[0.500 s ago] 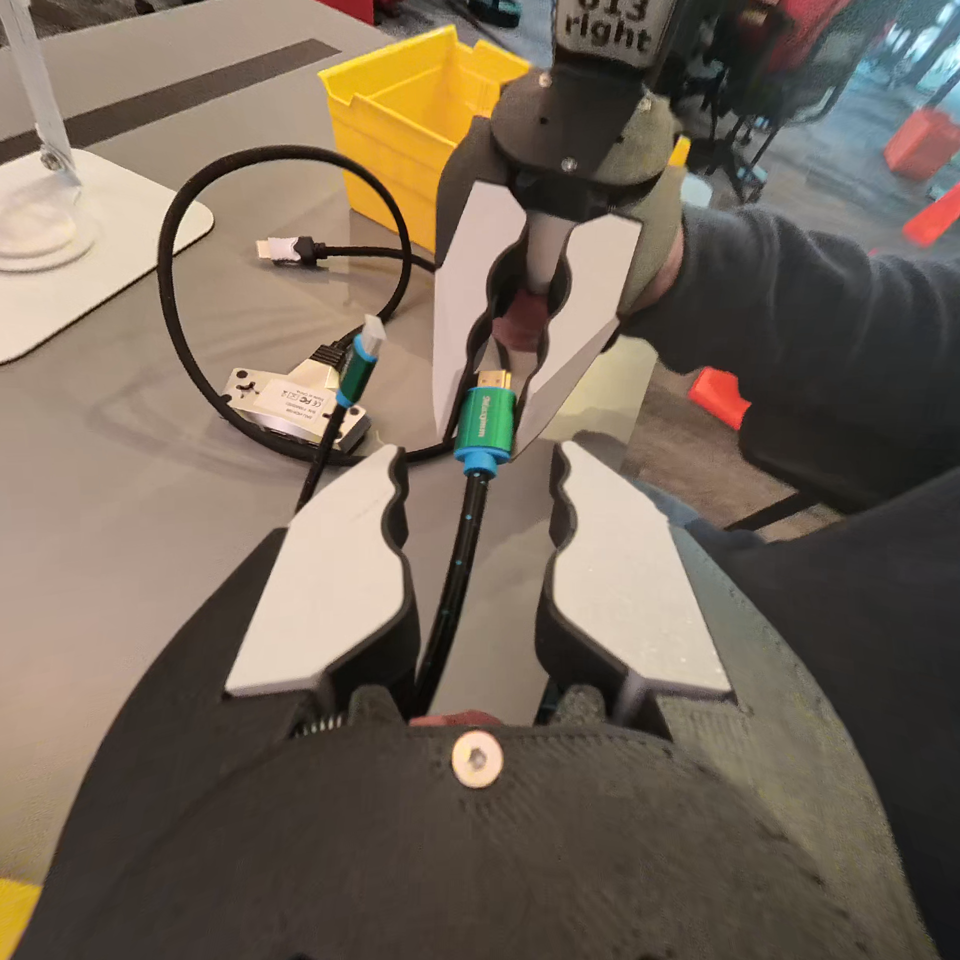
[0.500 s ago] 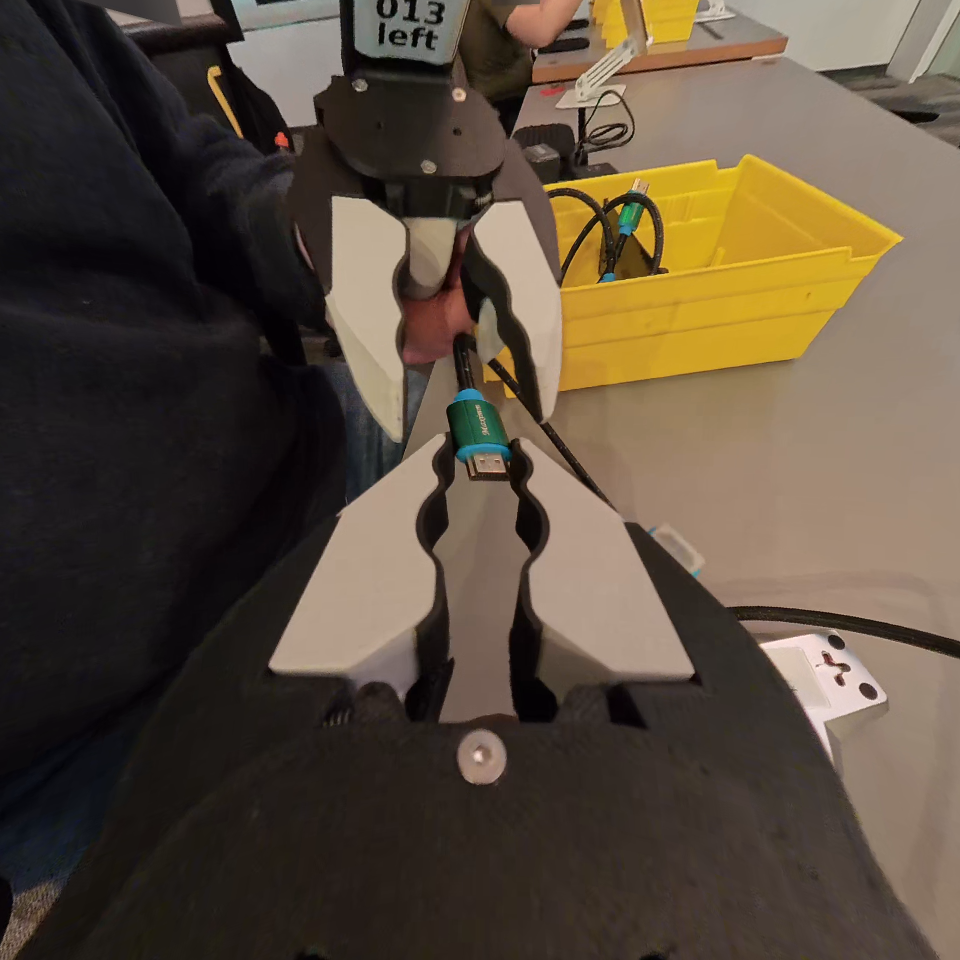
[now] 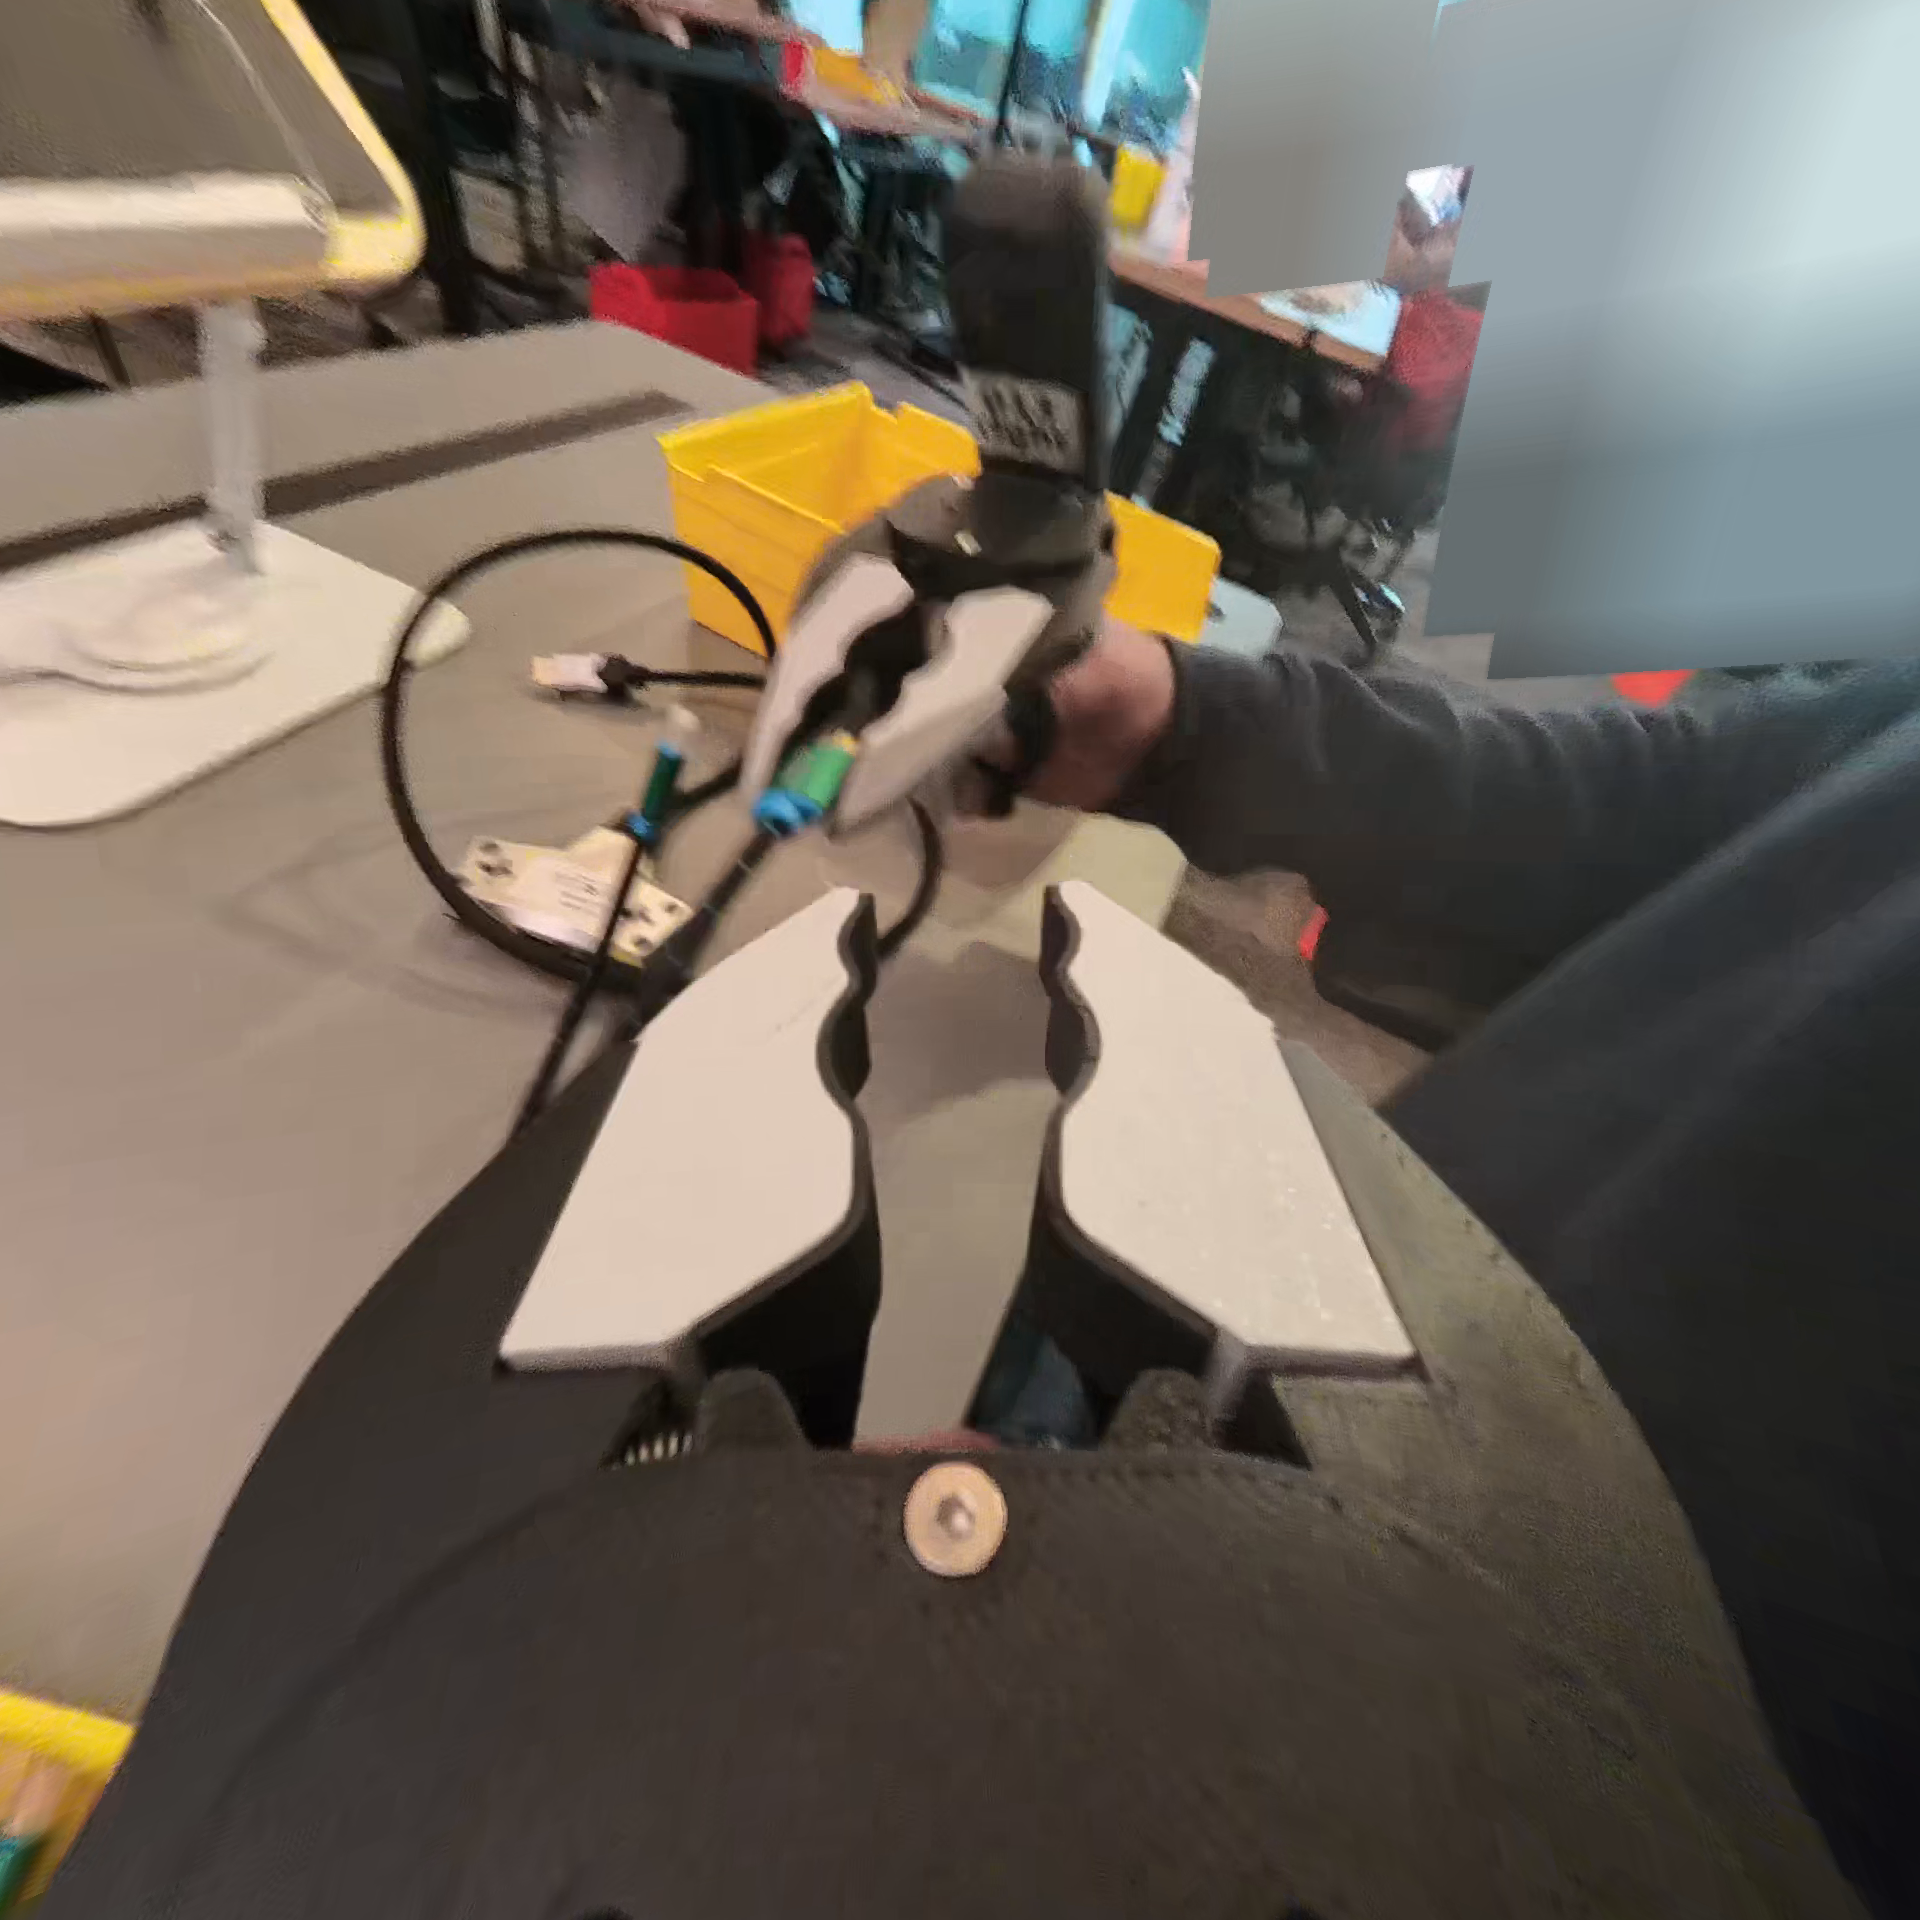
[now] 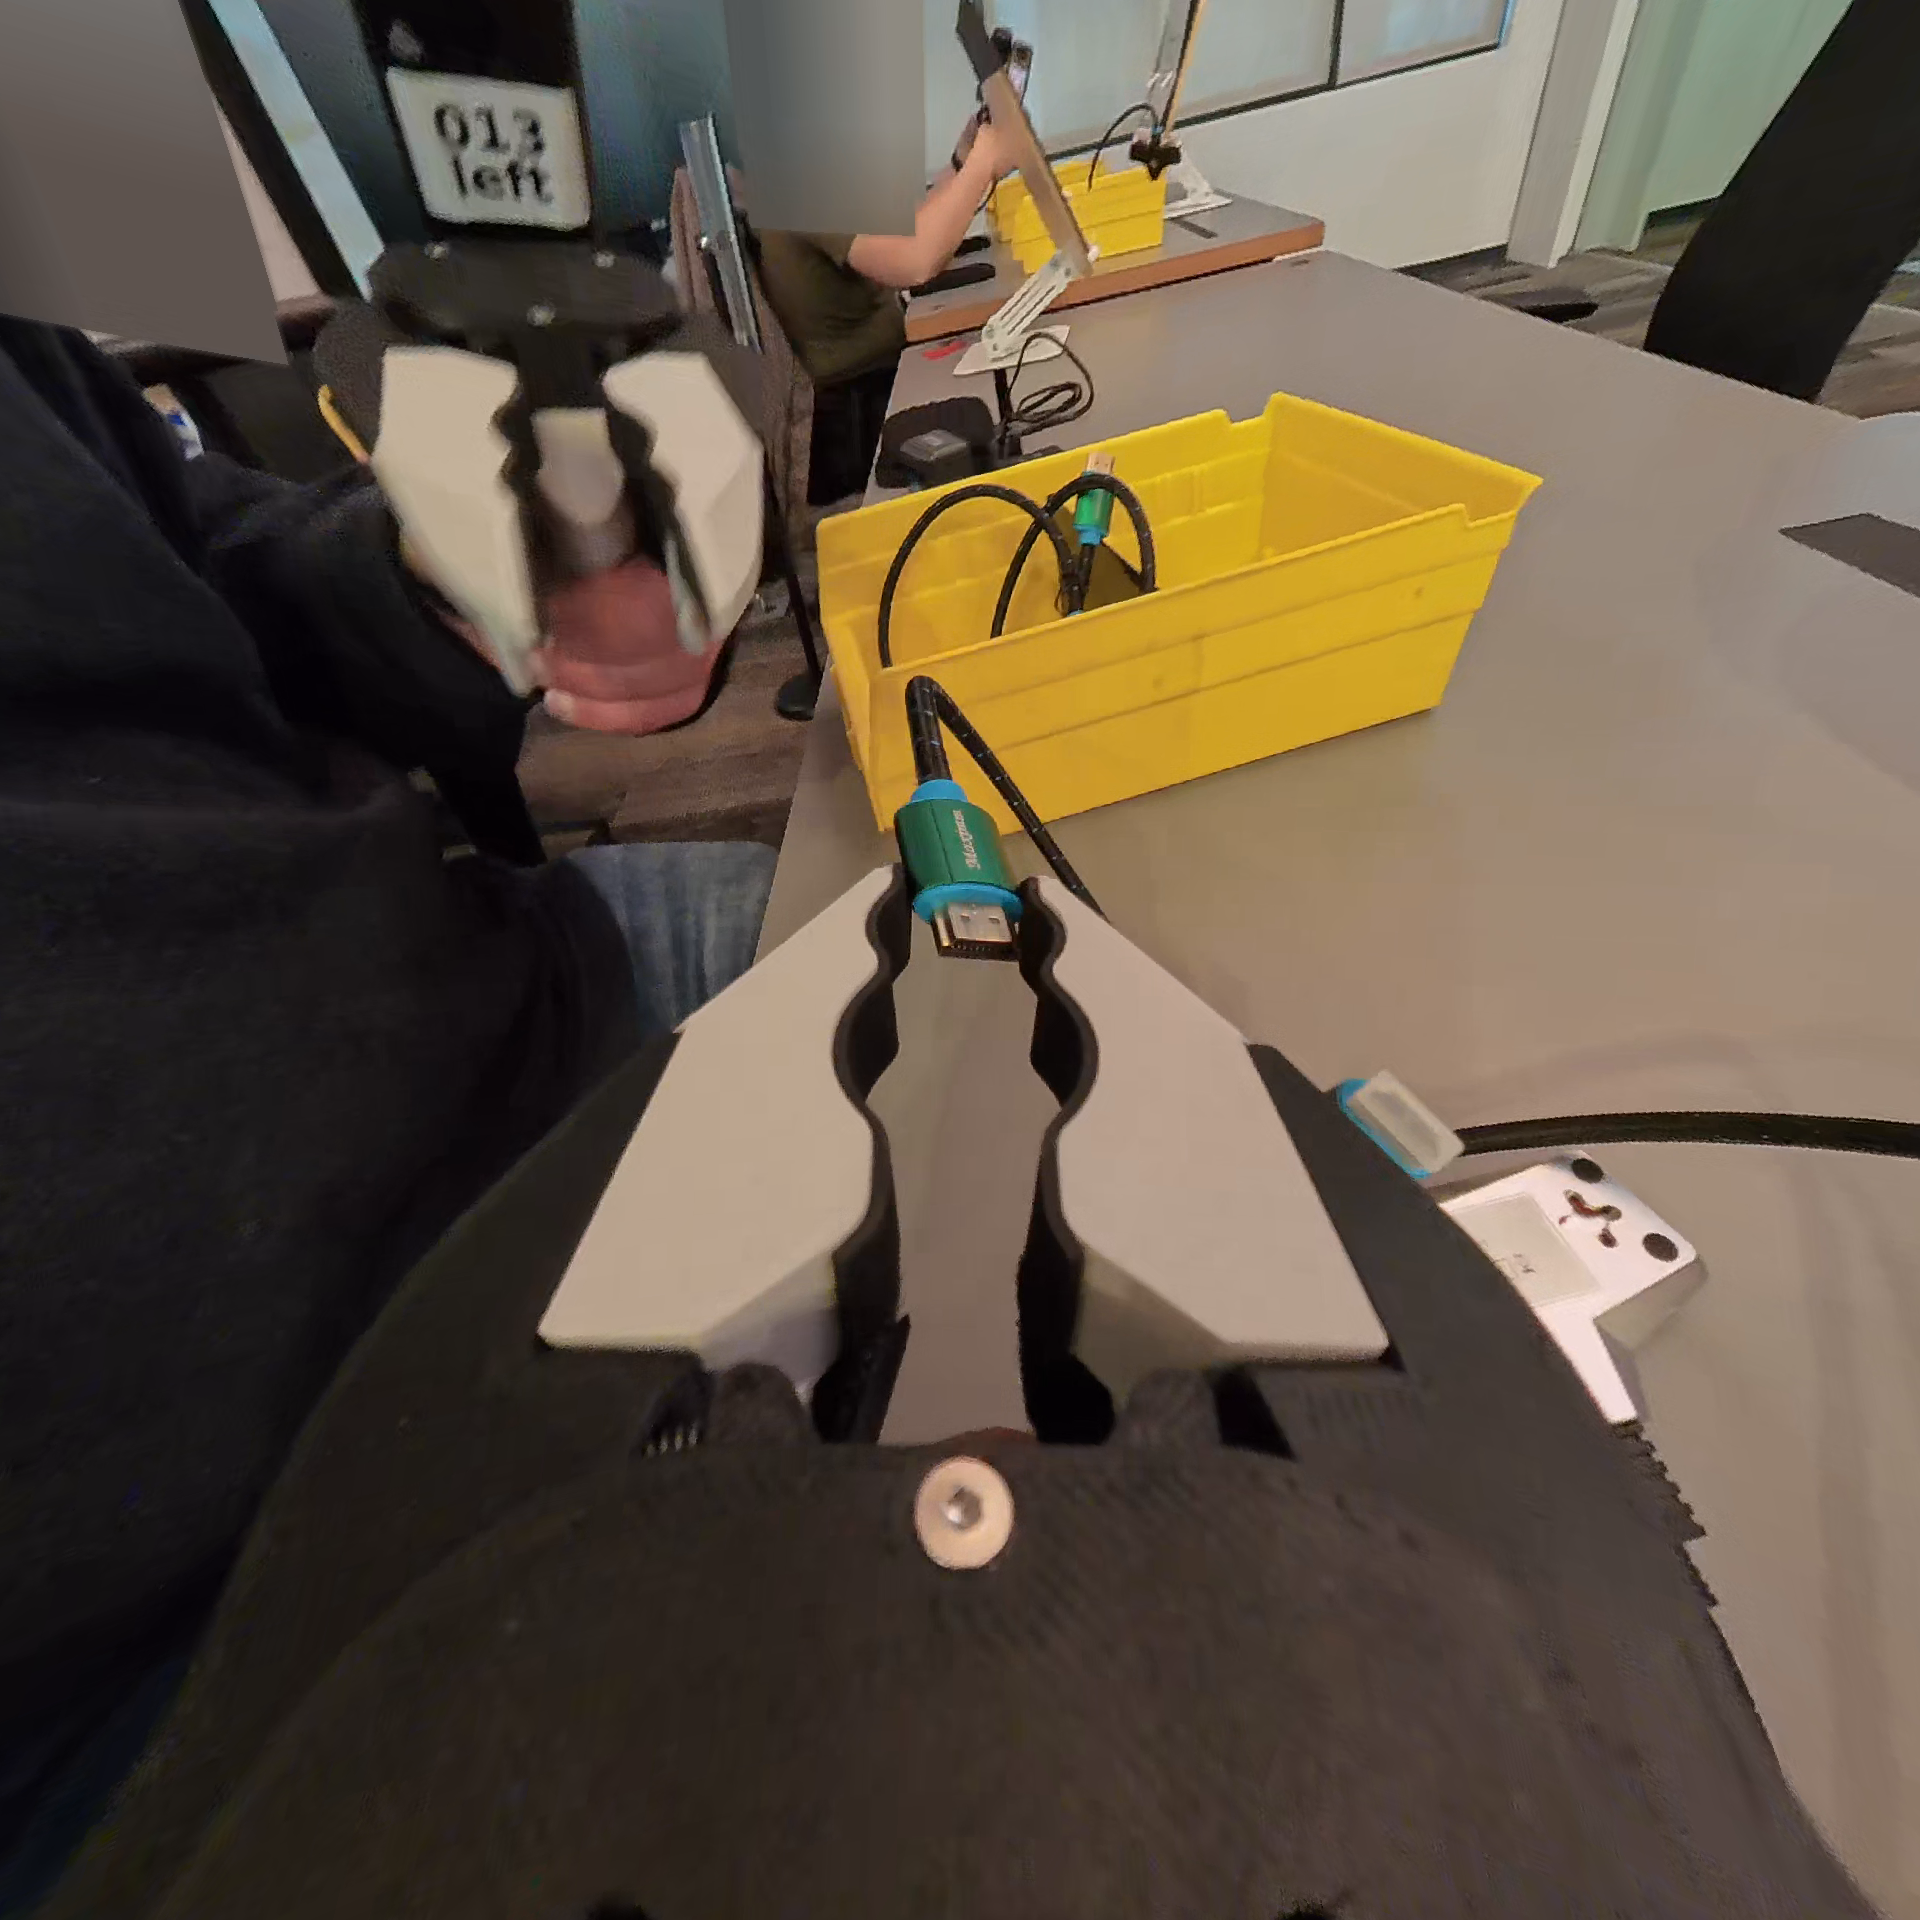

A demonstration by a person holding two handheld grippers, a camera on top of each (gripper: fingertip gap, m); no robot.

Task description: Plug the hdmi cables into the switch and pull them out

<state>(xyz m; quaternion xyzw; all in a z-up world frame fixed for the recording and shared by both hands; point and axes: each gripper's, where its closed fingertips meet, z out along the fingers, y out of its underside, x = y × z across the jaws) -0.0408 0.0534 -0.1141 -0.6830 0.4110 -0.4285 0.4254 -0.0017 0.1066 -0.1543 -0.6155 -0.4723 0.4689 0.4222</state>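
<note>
We hold the green-shelled HDMI plug with blue collars and a gold metal tip (image 4: 958,878) in our right gripper (image 4: 961,914), its jaws closed narrowly on the plug's front collar right at the fingertips. Our left gripper (image 3: 956,914) is empty, jaws standing moderately apart with nothing between them, raised off to the side near our body.

We judge that we are at the carry step: one plug is picked up and must now travel to the small silver metal HDMI switch with white labelled face (image 3: 566,899), which lies flat on the grey table (image 4: 1558,883) just beside our right gripper's body, at its right. A second green plug (image 3: 657,781) stands near the switch; whether it is seated in a port we cannot tell through the blur.

The held plug's long axis runs roughly along the gripper's fingers, tilted a little to the left at its far end. Its gold tip points back toward the wrist camera, and its black braided cable (image 4: 930,727) leaves at the far end, away from us.

The next move calls for turning the wrist so the gold tip faces a port, flat side level with the slot, then pushing straight. The left gripper could steady the switch, since it looks light enough to slide.

Behind, a yellow plastic bin (image 4: 1247,665) holds another coiled cable.
</note>
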